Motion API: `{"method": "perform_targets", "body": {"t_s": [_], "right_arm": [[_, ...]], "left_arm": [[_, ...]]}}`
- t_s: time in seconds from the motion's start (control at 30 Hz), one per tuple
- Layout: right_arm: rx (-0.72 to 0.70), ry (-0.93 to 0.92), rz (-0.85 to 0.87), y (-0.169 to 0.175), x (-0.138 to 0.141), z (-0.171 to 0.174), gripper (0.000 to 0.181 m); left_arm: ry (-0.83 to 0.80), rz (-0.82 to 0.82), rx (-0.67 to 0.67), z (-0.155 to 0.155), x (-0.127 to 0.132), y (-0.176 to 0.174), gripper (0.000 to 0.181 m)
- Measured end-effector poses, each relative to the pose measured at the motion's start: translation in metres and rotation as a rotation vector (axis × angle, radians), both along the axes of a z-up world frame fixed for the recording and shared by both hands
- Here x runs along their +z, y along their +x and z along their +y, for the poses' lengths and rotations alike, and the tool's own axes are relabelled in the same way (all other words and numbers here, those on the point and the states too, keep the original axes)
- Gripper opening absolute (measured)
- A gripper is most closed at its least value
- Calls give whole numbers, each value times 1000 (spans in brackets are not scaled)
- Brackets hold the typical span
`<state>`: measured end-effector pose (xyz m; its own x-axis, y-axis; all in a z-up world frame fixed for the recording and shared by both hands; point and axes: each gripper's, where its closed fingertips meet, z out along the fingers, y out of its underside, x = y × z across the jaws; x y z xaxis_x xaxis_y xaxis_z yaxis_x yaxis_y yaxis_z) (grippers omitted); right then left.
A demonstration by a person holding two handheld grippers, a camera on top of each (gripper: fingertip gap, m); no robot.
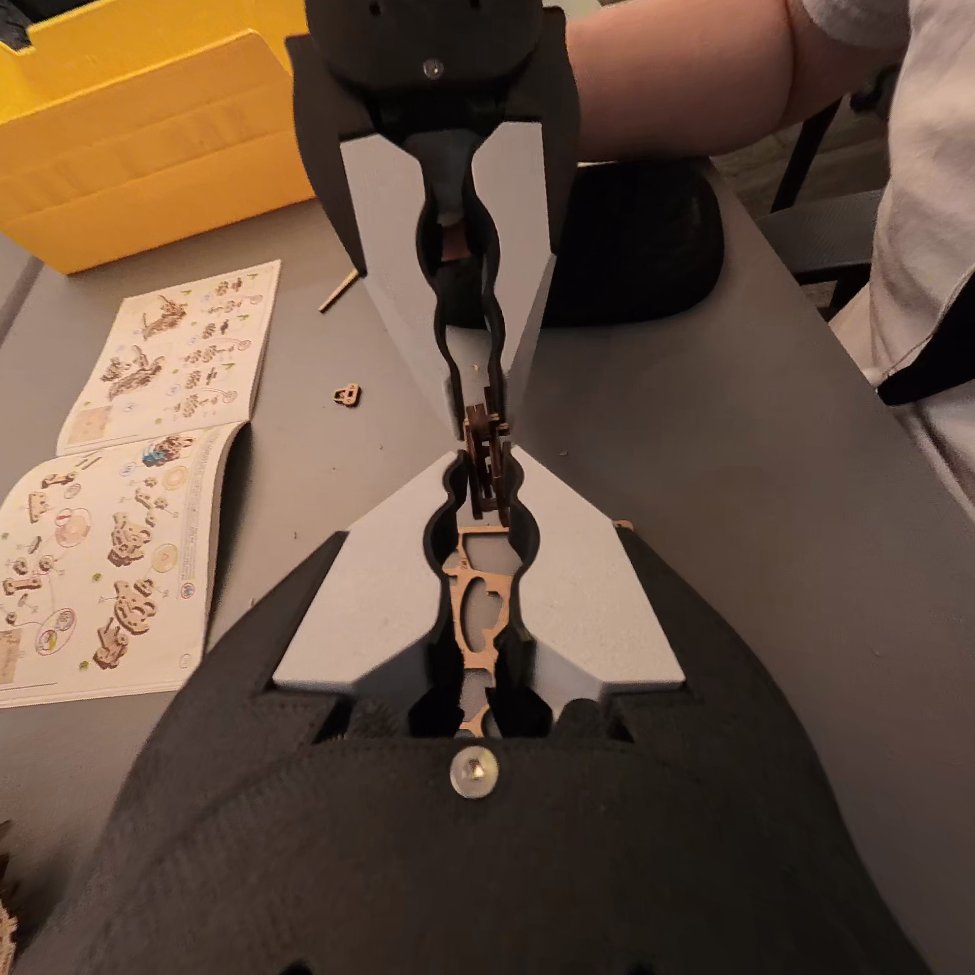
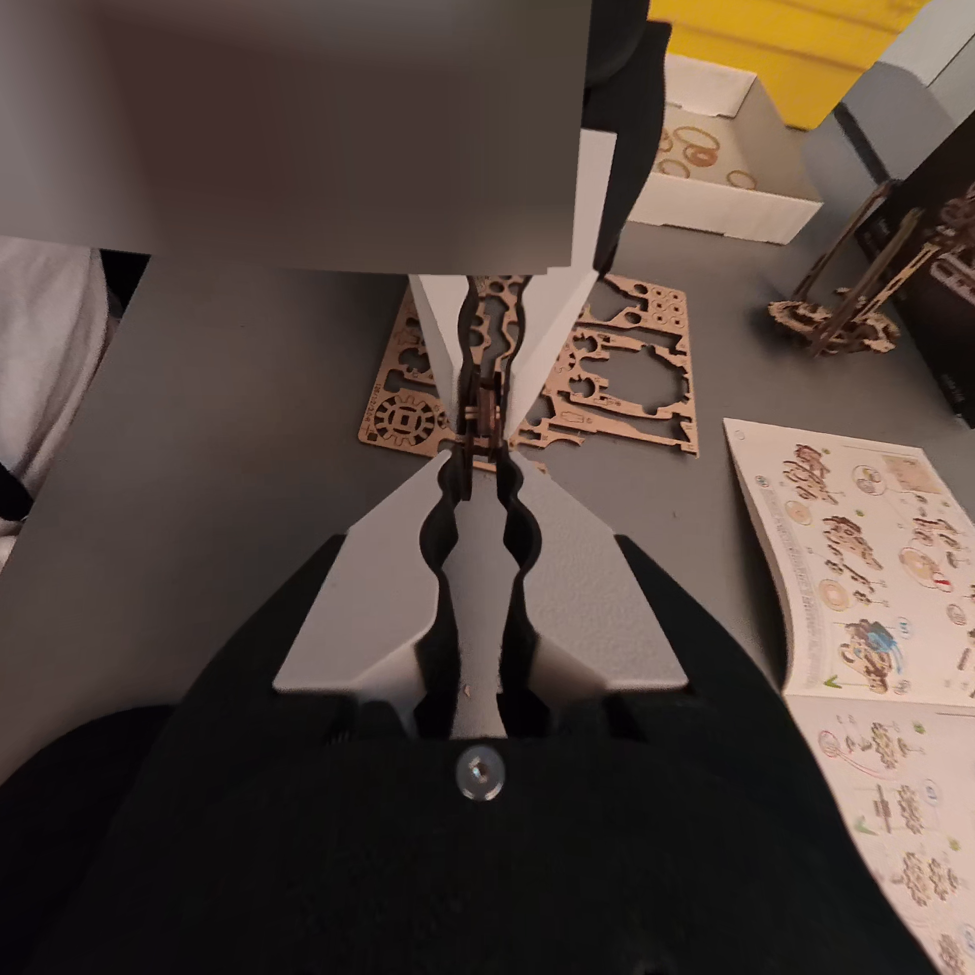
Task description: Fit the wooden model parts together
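My left gripper [image 1: 484,461] and right gripper [image 2: 477,456] meet tip to tip above the grey table [image 1: 686,527]. The left gripper is shut on a small dark wooden assembly [image 1: 485,480] of slotted flat pieces, which also shows in the right wrist view [image 2: 483,411]. The right gripper is shut on a thin flat wooden piece [image 2: 460,472] that touches the assembly at the tips. In the left wrist view the right gripper [image 1: 477,417] comes in from the top; in the right wrist view the left gripper [image 2: 480,401] does. How the pieces interlock is hidden by the fingers.
A punched-out wooden sheet [image 2: 607,380] lies under the grippers. An open instruction booklet [image 1: 158,475] lies to one side, with a small loose wooden part [image 1: 347,394] and a stick [image 1: 337,298] nearby. A yellow box [image 1: 132,132], a white box [image 2: 712,211] and a built wooden model [image 2: 844,306] stand farther off. Only a small space, under 4 cm, lies between the two pairs of fingers.
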<state>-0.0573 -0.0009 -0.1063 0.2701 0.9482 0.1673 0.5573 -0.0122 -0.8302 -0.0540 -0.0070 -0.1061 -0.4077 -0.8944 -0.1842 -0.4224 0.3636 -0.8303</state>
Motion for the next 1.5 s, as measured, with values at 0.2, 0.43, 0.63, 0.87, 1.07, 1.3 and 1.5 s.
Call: {"method": "perform_targets", "body": {"t_s": [0.2, 0.43, 0.63, 0.87, 1.07, 1.3, 1.5], "right_arm": [[15, -46, 33, -2, -3, -1, 9], [-7, 9, 20, -3, -2, 4, 10], [-14, 99, 37, -2, 9, 8, 17], [-20, 274, -22, -2, 15, 11, 13], [-37, 357, -89, -1, 13, 13, 10], [-26, 297, -80, -3, 9, 9, 10], [-103, 280, 5, 0, 19, 21, 10]], "left_arm": [[-41, 33, -6, -1, -3, -2, 11], [0, 24, 8, 4, -3, -3, 11], [110, -48, 24, 7, 5, -1, 10], [256, -93, 33, 10, 10, -1, 11], [320, -102, 52, 13, 8, 0, 10], [356, -102, 36, 8, 5, 2, 11], [442, -157, 86, 19, 16, 3, 10]]}}
